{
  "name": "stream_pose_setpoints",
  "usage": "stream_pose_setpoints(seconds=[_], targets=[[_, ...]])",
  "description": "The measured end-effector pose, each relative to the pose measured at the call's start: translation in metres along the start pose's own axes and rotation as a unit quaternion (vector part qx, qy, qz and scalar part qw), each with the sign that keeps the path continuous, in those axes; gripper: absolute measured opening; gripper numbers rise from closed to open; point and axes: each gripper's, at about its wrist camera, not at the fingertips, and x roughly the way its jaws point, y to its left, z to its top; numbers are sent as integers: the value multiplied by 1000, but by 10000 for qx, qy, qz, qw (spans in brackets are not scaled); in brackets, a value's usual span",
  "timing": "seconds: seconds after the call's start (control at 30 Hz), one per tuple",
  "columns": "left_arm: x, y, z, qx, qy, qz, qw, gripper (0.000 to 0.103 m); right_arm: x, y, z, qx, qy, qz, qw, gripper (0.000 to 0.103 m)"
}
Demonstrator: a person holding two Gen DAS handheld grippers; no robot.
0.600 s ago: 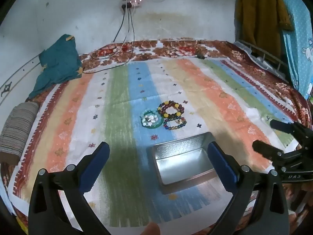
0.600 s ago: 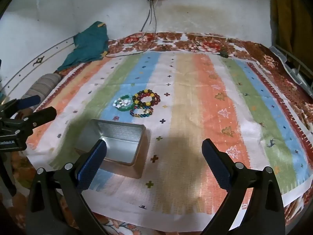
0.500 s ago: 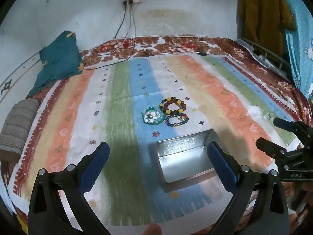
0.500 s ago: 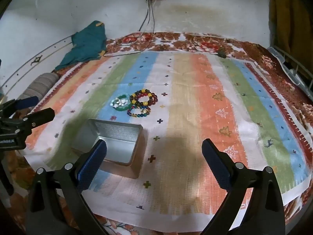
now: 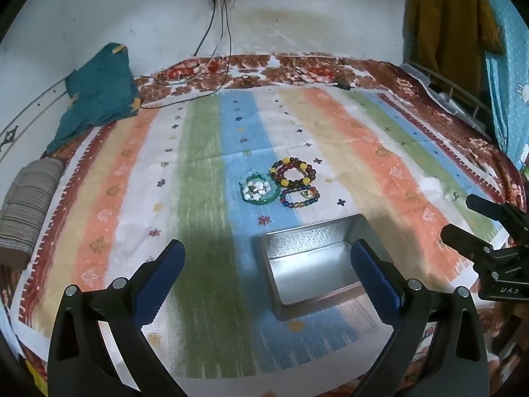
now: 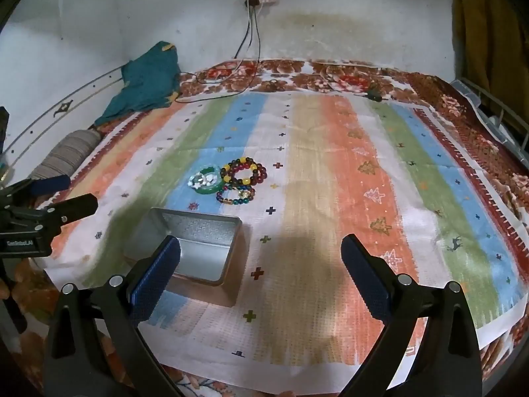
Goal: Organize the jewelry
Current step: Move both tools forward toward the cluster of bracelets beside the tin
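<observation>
Three bracelets lie together on the striped cloth: a green bangle [image 5: 258, 192] [image 6: 206, 184] with white stones inside its ring, a dark red and yellow beaded bracelet [image 5: 292, 172] [image 6: 244, 170], and a smaller multicoloured beaded one [image 5: 299, 197] [image 6: 235, 195]. An open silver tin box [image 5: 312, 259] [image 6: 195, 248] stands nearer me, with nothing seen inside. My left gripper [image 5: 267, 264] hovers open above the cloth, short of the box. My right gripper [image 6: 261, 258] is open too, to the right of the box. Each gripper shows at the edge of the other's view.
A teal cloth [image 5: 96, 96] and a rolled grey mat [image 5: 29, 205] lie at the far left. Cables [image 5: 211, 33] run from a wall socket onto the bed's far end. A wire rack [image 5: 453, 96] and hanging clothes [image 5: 443, 16] stand at the right.
Both views have tilted slightly; the bracelets and box sit a little lower in the frames. Nothing was touched, and both grippers stayed open.
</observation>
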Motion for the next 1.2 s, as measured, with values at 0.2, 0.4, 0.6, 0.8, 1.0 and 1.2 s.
stream_pose_setpoints(seconds=[0.2, 0.4, 0.6, 0.8, 1.0, 1.2], targets=[[0, -2, 0, -3, 21, 107, 9999, 97, 0, 1, 1, 3, 21, 65, 10000, 99], [4, 3, 3, 26, 99, 126, 9999, 97, 1, 1, 3, 23, 37, 65, 10000, 99], [5, 2, 0, 9, 99, 133, 9999, 97, 5, -1, 2, 50, 105, 68, 9999, 99], [7, 7, 2, -48, 142, 133, 9998, 97, 7, -2, 3, 92, 123, 44, 9999, 99], [6, 7, 1, -54, 92, 152, 9998, 97, 7, -4, 3, 118, 108, 35, 9999, 99], [7, 5, -2, -83, 148, 149, 9997, 97, 8, -5, 5, 130, 80, -25, 9999, 99]])
